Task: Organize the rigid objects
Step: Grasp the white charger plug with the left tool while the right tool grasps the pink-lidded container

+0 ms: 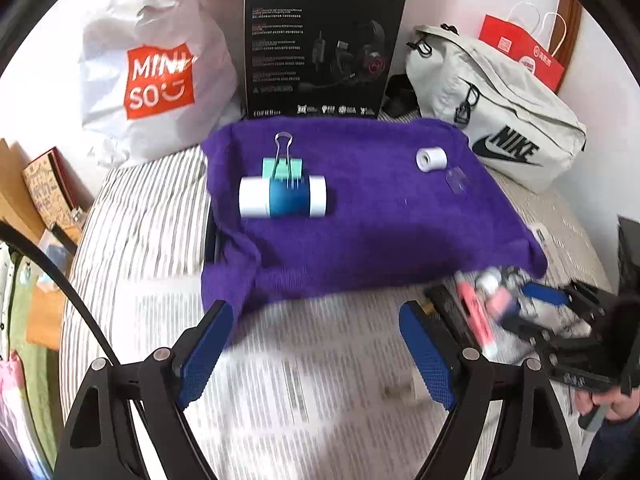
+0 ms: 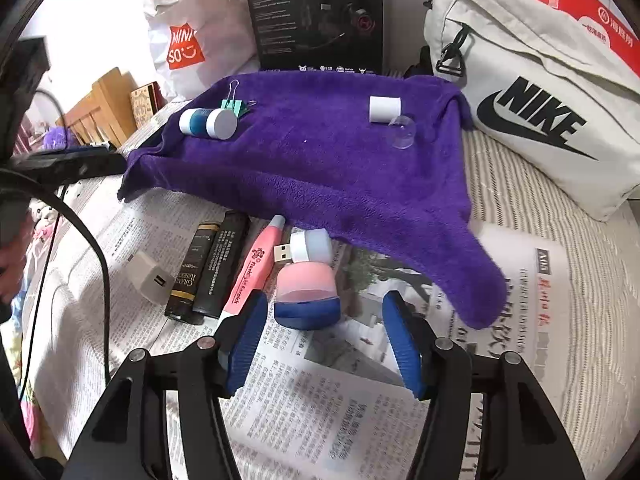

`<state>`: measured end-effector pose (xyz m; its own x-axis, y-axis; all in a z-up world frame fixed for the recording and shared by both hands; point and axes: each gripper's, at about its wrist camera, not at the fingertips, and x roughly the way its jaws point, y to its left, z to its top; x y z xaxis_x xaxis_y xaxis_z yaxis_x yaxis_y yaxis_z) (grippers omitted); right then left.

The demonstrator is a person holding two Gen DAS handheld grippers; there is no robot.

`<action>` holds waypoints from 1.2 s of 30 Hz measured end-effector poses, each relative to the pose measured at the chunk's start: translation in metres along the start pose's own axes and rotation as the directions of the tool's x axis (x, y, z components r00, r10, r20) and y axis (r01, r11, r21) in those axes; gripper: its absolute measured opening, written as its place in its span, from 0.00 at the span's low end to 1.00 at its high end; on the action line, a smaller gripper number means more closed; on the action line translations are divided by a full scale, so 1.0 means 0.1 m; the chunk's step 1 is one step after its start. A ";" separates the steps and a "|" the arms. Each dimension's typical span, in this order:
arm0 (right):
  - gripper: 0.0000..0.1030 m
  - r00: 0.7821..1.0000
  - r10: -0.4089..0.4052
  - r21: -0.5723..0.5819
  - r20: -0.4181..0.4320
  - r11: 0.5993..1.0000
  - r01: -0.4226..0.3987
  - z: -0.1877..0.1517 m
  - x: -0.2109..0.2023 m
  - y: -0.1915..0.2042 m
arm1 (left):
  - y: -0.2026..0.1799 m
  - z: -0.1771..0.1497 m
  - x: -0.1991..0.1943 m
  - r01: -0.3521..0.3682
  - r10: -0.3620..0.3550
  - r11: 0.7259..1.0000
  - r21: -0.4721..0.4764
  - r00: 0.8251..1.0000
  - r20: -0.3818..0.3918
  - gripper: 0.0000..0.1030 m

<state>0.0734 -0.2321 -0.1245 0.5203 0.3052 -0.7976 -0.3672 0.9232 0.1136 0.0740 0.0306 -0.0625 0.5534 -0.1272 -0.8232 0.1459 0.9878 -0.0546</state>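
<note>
pink-and-blue jar [image 2: 307,295], upright, glossy, on newspaper [image 2: 340,408]

The left gripper [image 1: 316,344] hangs with jaws apart over newspaper [image 1: 304,380], nothing between them. Ahead, a purple towel [image 1: 380,236] carries a blue-and-white jar [image 1: 283,197] touching a teal binder clip [image 1: 282,162] — and a small white roll [image 1: 431,159] well apart.

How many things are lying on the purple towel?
4. On the purple towel, a blue-and-white container at left touches a green binder clip behind it; a small white roll at right sits by a clear dome. Folds could hide more.
</note>
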 end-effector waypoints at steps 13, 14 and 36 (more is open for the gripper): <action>0.35 0.993 -0.108 -0.050 0.054 0.993 0.111 -0.12 0.03 0.04 | -0.14 -0.41 -0.01 0.069 -0.070 0.997 -0.021 0.997 -0.030 0.82; 0.35 0.992 -0.118 -0.043 0.052 0.992 0.120 -0.15 0.00 0.01 | -0.17 -0.42 0.00 0.077 -0.078 0.997 -0.020 0.996 -0.033 0.82; 0.35 0.990 -0.142 0.103 0.023 0.985 0.139 -0.47 -0.27 -0.42 | -0.52 -0.52 0.42 0.019 -0.015 0.998 0.052 0.997 -0.075 0.80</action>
<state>0.0386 -0.2904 -0.1351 0.5851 0.1765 -0.7915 -0.2101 0.9757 0.0622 0.0472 -0.0210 -0.1232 0.4882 -0.1348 -0.8622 0.1986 0.9792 -0.0406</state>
